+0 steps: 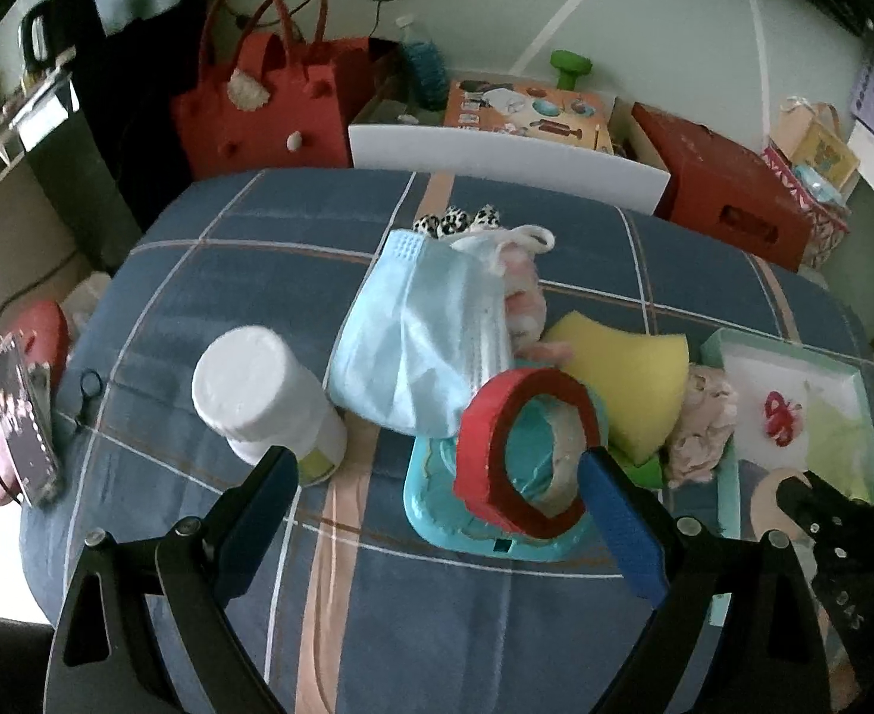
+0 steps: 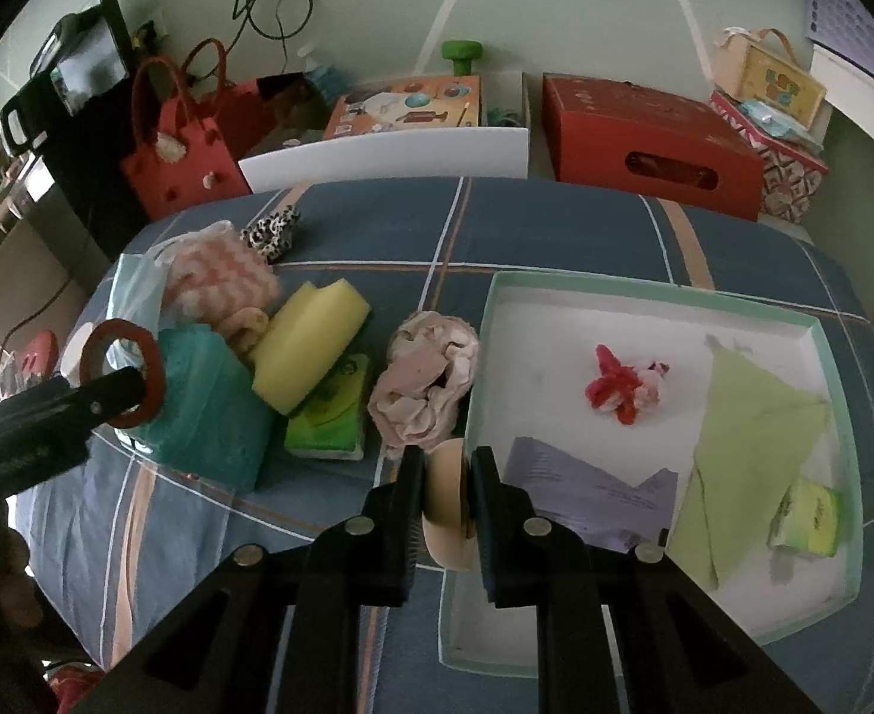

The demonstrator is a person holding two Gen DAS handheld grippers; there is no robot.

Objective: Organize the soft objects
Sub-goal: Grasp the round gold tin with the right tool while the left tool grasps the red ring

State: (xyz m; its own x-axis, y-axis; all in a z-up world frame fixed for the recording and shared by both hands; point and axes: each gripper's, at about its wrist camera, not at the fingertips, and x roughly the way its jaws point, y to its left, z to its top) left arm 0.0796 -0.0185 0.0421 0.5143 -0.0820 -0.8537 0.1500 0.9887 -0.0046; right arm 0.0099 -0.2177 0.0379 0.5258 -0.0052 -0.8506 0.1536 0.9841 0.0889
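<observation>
My left gripper [image 1: 439, 458] stands open over the blue plaid bed cover [image 1: 258, 273], and a red tape ring [image 1: 526, 446] hangs against its right finger. Just beyond it lie a light blue face mask [image 1: 413, 345], a yellow sponge [image 1: 621, 381] and a crumpled pink cloth [image 1: 704, 422]. My right gripper [image 2: 448, 455] is shut on a beige ring [image 2: 445, 500], held over the near left rim of the teal box [image 2: 829, 357]. Inside the box lie a red-and-white knot [image 2: 621, 387], a green cloth [image 2: 752, 446] and a lilac sheet [image 2: 585, 494].
A white bottle [image 1: 258, 398] stands left of the mask, and a teal wipes pack [image 2: 210, 416] and a green tissue pack [image 2: 329, 416] lie under the sponge. A leopard scrunchie [image 2: 270, 232] and a pink checked cloth [image 2: 222, 279] sit farther back. Red bags and boxes line the bed's far edge.
</observation>
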